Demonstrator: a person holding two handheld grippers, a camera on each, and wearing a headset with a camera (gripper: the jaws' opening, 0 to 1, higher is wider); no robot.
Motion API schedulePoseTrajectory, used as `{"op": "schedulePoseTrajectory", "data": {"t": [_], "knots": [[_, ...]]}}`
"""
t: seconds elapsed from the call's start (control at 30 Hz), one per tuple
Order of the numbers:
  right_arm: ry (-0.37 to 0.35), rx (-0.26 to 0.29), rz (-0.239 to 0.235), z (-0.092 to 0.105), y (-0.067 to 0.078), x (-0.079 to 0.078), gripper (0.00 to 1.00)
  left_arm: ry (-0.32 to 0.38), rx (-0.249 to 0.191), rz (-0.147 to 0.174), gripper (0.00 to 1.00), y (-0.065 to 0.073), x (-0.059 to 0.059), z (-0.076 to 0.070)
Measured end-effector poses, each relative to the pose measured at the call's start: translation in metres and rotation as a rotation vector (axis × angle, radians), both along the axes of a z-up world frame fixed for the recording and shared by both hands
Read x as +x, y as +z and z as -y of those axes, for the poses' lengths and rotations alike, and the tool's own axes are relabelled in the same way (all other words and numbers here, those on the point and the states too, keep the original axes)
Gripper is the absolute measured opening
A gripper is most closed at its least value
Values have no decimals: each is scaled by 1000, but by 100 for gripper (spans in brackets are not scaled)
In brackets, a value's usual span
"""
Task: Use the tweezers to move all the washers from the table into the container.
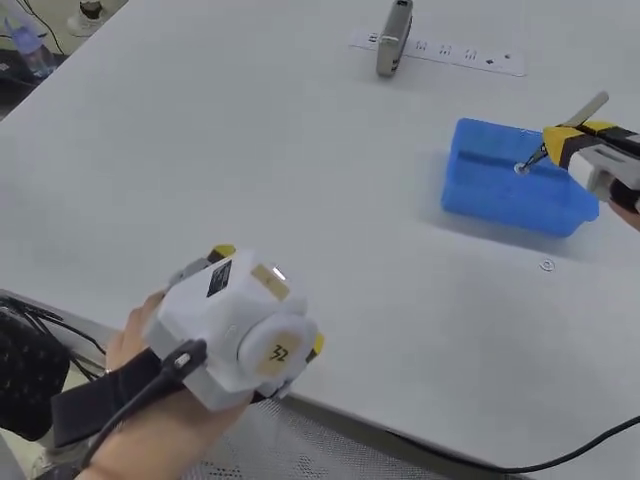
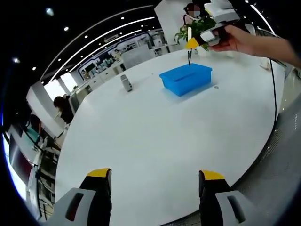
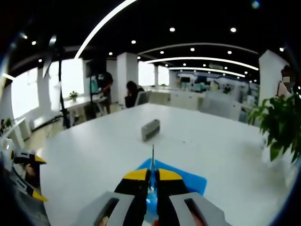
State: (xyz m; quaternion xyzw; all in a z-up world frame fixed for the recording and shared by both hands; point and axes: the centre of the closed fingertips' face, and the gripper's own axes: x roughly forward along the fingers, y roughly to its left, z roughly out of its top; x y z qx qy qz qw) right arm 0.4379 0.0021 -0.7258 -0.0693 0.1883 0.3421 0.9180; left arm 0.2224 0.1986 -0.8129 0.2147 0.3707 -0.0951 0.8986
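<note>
- Currently your right gripper (image 3: 150, 175) has its jaws pressed together on the tweezers (image 3: 152, 157), which run straight out between the two yellow tips.
- In the head view the tweezer tip points down over the open top of the blue container (image 1: 500, 195), near its middle. The handle end sticks up behind the gripper.
- A small pale speck sits at the tweezer tip. It is too small to say whether it is a washer.
- Your left gripper (image 2: 155, 174) has its jaws spread wide with nothing between them. It sits over the near edge of the white table (image 1: 250, 150), well apart from the container.
- One washer (image 1: 546, 265) lies flat on the table, outside the container and just beside its near wall, toward the right corner.
- You cannot tell what the container holds; its inside reads as plain blue.
- A grey upright object (image 1: 393, 38) stands farther back on the table, touching or just beside a white power strip (image 1: 450, 52).
- A dark cable (image 1: 570, 452) runs along the near right edge of the table.
</note>
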Motion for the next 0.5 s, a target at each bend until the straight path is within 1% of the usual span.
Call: {"op": "schedulePoseTrajectory", "data": {"t": [0.13,0.27,0.3,0.33,0.5], "knots": [[-9,-10,-15,4,-8,3,2,0,2,-2,77,-1,0,0],[-13,-18,-26,4,-15,3,2,1,4,-7,77,-5,2,-1],[-12,-22,-28,4,-17,4,2,1,4,-7,77,-4,1,-1],[-11,-24,-32,3,-21,5,2,1,5,-10,77,-4,1,-1],[-17,-41,-44,4,-30,5,2,-3,11,-14,77,-3,-1,0]]}}
